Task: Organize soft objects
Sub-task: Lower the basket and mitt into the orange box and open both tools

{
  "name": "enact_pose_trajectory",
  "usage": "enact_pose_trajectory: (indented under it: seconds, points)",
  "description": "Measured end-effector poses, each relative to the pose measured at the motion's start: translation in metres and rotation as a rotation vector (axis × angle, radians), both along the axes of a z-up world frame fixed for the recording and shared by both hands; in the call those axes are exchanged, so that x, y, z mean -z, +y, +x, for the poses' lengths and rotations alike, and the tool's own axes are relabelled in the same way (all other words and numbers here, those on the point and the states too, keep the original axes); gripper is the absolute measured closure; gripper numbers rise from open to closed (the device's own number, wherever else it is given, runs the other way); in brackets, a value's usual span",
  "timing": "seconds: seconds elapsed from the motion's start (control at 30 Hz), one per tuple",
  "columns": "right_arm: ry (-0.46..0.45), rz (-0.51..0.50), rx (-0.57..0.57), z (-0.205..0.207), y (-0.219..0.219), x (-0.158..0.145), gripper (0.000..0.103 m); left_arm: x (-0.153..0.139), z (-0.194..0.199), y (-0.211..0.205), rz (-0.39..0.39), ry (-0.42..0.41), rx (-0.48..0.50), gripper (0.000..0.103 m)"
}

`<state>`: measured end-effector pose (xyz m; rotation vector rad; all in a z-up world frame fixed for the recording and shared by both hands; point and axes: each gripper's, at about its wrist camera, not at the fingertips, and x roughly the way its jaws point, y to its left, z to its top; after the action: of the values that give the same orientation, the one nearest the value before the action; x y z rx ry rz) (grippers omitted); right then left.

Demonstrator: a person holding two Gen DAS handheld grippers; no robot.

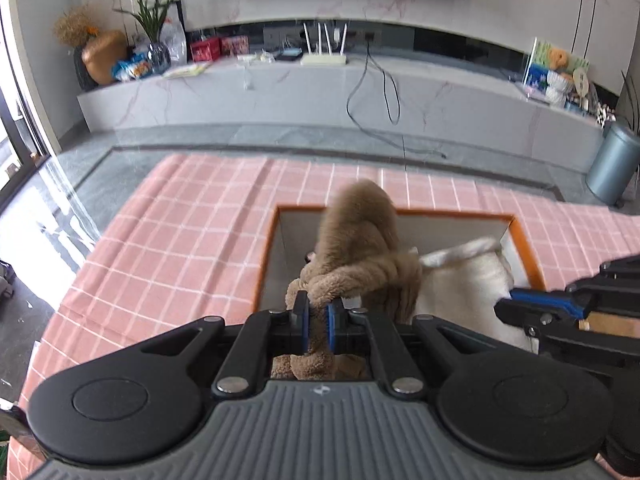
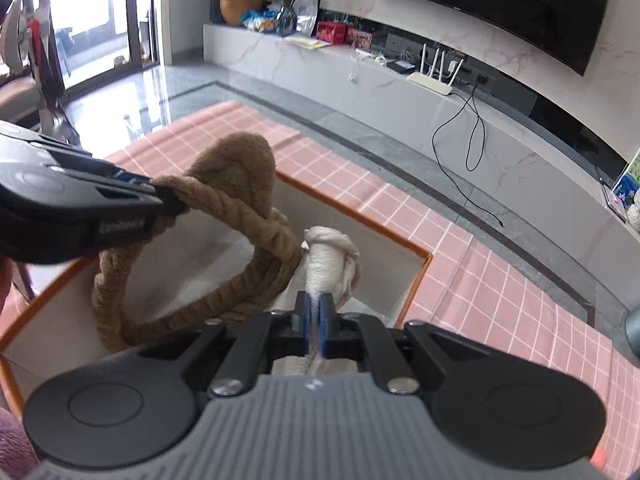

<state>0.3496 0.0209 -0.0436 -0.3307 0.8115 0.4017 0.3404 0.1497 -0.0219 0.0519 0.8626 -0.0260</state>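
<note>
My left gripper (image 1: 318,310) is shut on a brown fuzzy twisted soft item (image 1: 360,240) and holds it over an orange-rimmed white box (image 1: 528,240). In the right wrist view the brown item (image 2: 236,176) hangs as a knotted loop from the left gripper (image 2: 172,200) into the box (image 2: 424,264). My right gripper (image 2: 318,316) is shut on a white knitted soft item (image 2: 330,260), held over the box beside the brown one. The white item (image 1: 464,280) and the right gripper (image 1: 508,300) also show at the right of the left wrist view.
The box sits on a pink checked cloth (image 1: 180,232). Beyond it are a grey floor, a long marble TV bench (image 1: 320,92) with a router, boxes, a vase and plants, and a blue-grey bin (image 1: 612,164) at the right.
</note>
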Motion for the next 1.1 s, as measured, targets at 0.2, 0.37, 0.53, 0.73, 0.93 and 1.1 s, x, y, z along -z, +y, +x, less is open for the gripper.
enact_pose_trajectory:
  seconds: [0.2,0.37,0.53,0.73,0.93,1.1]
  points:
    - [0.034,-0.102,-0.033,0.02,0.011,0.022,0.102,0.031,0.011,-0.008,0.012,0.092,0.033,0.091]
    - [0.061,-0.174,-0.028,0.03,0.02,0.035,0.101,0.052,0.019,-0.016,0.025,0.143,0.028,0.087]
    - [0.07,-0.231,-0.03,0.037,0.027,0.046,0.093,0.061,0.022,-0.017,0.015,0.188,0.003,0.067]
    - [0.03,-0.248,-0.022,0.034,0.024,0.039,0.065,0.054,0.01,-0.015,-0.045,0.165,-0.005,0.043]
    - [0.004,-0.221,-0.02,0.022,0.019,0.023,0.064,0.038,-0.006,-0.009,-0.067,0.125,-0.014,0.042]
    - [-0.031,-0.176,-0.012,0.005,0.01,0.0,0.06,0.006,-0.03,-0.006,-0.06,0.032,-0.05,0.03]
